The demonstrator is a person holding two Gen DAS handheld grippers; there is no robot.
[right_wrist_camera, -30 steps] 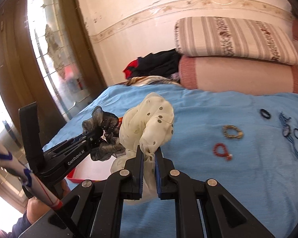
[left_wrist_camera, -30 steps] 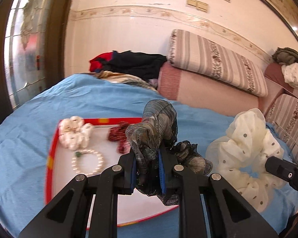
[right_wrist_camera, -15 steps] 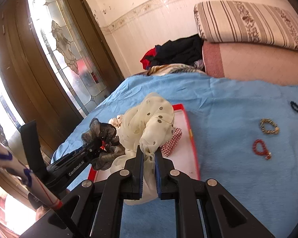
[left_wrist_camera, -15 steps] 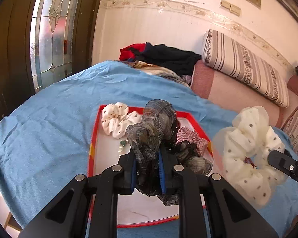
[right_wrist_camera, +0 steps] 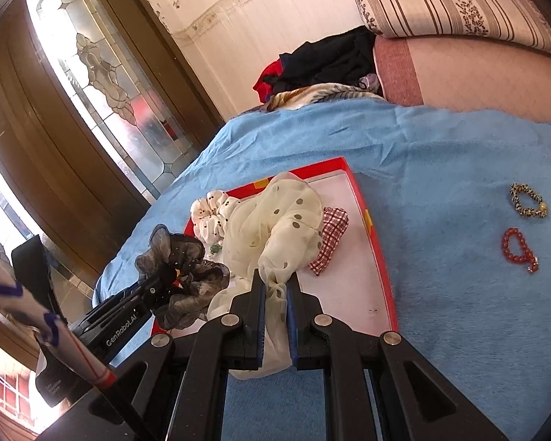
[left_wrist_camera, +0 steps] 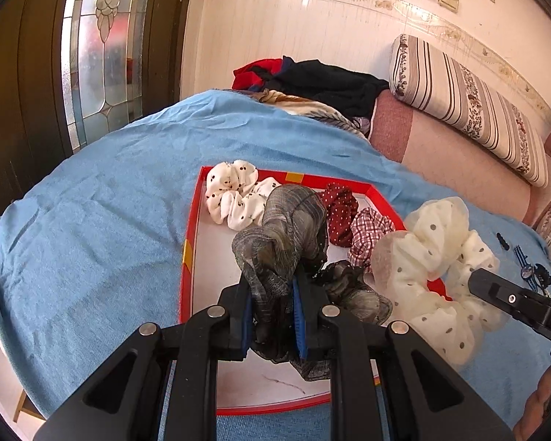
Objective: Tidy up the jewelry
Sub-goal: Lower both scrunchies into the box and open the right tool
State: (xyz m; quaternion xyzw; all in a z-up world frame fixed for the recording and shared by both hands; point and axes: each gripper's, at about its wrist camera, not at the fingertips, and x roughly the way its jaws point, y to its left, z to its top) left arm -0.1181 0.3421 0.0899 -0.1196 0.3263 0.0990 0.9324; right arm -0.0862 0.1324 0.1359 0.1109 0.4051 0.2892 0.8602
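Scrunchies: grey one (left_wrist_camera: 283,228) clenched in left claw (left_wrist_camera: 273,305), cream dotted one (right_wrist_camera: 275,228) in right claw (right_wrist_camera: 274,312), both over red tray (left_wrist_camera: 187,257) on bed. Right view only: red bracelet (right_wrist_camera: 518,249), leopard bracelet (right_wrist_camera: 529,200).

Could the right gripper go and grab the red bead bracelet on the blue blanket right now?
Probably not yet. The right gripper is shut on the cream dotted scrunchie, so its fingers are full. The red bead bracelet lies uncovered on the blanket, with nothing blocking it.
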